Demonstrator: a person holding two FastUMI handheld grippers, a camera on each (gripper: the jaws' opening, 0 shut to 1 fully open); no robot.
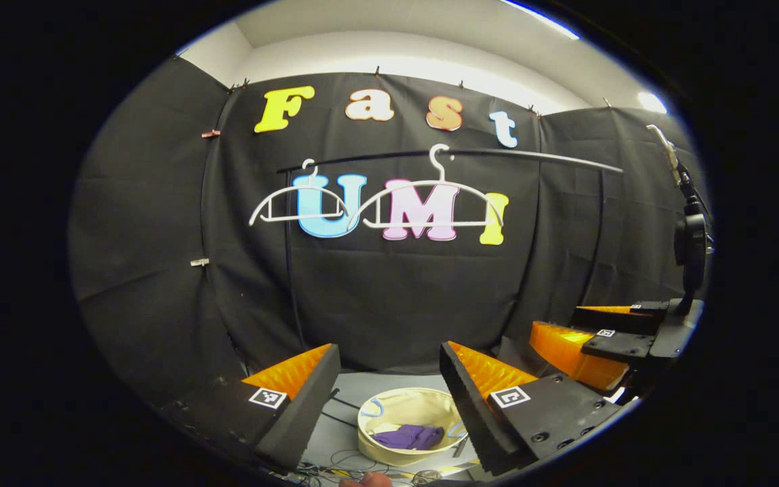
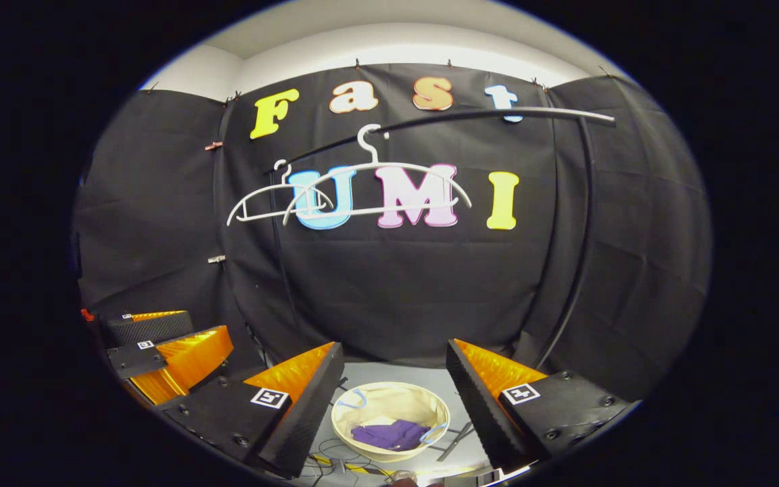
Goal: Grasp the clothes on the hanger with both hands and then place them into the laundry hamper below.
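Purple clothes point(image 2: 389, 433) crumpled in laundry hamper point(image 2: 356, 418), claws spread

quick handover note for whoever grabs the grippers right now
Left gripper: open, holding nothing, raised above the hamper.
Right gripper: open, holding nothing, alongside the left.
Two white hangers hang bare on the black rail.
The purple clothes lie inside the beige laundry hamper on the floor below.
Done: clothes off the hanger and in the hamper.
Left: nothing apparent; the job looks finished.
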